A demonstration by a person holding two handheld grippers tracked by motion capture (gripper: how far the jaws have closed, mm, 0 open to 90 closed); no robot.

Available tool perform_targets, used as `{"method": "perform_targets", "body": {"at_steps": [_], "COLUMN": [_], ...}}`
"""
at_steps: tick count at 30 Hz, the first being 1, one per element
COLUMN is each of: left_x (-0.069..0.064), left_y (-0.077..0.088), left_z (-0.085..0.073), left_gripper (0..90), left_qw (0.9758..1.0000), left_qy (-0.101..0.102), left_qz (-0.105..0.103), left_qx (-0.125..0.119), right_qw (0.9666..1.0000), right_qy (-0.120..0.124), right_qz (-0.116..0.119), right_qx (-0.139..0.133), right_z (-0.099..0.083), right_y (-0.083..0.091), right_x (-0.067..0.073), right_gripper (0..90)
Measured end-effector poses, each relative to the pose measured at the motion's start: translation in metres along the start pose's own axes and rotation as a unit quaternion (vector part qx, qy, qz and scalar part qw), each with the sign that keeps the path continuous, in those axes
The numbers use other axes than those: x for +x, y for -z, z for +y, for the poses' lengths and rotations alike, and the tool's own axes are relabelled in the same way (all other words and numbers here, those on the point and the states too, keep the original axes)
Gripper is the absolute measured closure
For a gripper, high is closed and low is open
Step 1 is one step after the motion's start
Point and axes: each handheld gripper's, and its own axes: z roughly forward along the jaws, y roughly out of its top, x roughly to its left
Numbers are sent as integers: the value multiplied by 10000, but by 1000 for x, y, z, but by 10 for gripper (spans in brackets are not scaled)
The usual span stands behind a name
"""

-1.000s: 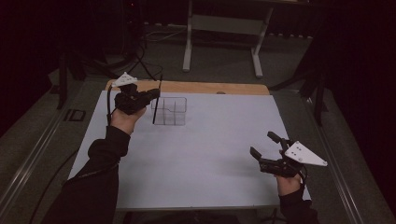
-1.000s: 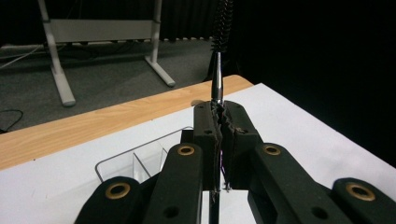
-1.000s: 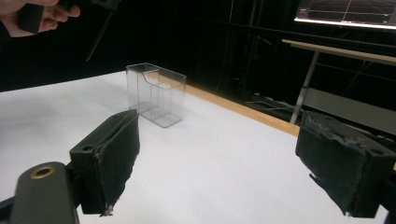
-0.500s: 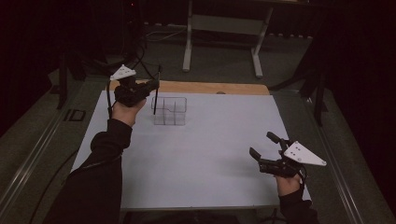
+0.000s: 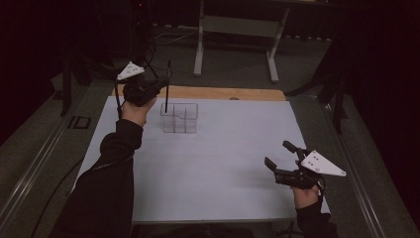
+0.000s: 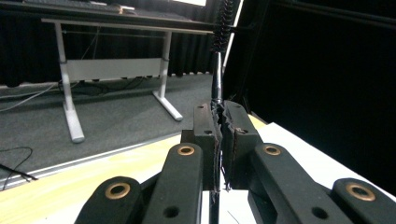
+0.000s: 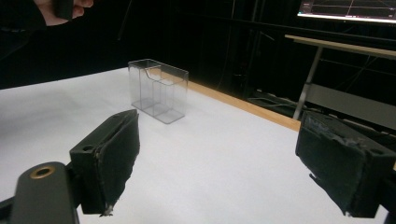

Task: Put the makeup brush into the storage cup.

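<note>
A person is standing at a table covered with a white sheet [image 5: 213, 163], holding a two-jaw gripper in each hand. The left gripper [image 5: 157, 87] is raised above the far left part of the table, and its jaws are clenched on a thin black stick-like tool [image 5: 167, 87] that is hanging upright. In the left gripper view the tool's upper end [image 6: 221, 23] is looking like a bristled brush, and the shaft is passing down between the closed pads [image 6: 236, 140]. The tool's lower tip is hovering just over the left part of a clear plastic organizer [image 5: 179, 118], a small box with inner dividers, which is sitting on the far left part of the sheet, near the bare wooden edge of the table [image 5: 223, 93]. The right gripper [image 5: 281, 157] is resting low over the near right corner of the table, well apart from the organizer, its jaws spread wide and gripping nothing. A white-legged desk [image 5: 235, 29] is standing on the dark floor beyond the table.
</note>
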Motion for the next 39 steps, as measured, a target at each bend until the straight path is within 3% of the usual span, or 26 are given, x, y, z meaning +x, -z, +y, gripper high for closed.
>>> {"method": "perform_targets", "body": {"at_steps": [9, 18, 22, 39], "left_x": [7, 18, 22, 37], "left_y": [-11, -25, -29, -41], "left_z": [-7, -29, -35, -58], "left_gripper": [860, 859, 859, 858], "left_qw": [9999, 9994, 9989, 9986], "left_qy": [32, 84, -33, 269], "left_qz": [-34, 205, 293, 427], "left_qx": [-143, -262, -355, -176], "right_qw": [10000, 10000, 10000, 10000], "right_qy": [1, -7, -6, 4], "right_qz": [-1, 3, 22, 52], "right_qx": [11, 24, 24, 37], "right_z": [0, -1, 0, 0], "right_y": [0, 1, 1, 1], "right_x": [0, 0, 1, 2], "right_gripper": [135, 135, 134, 135]}}
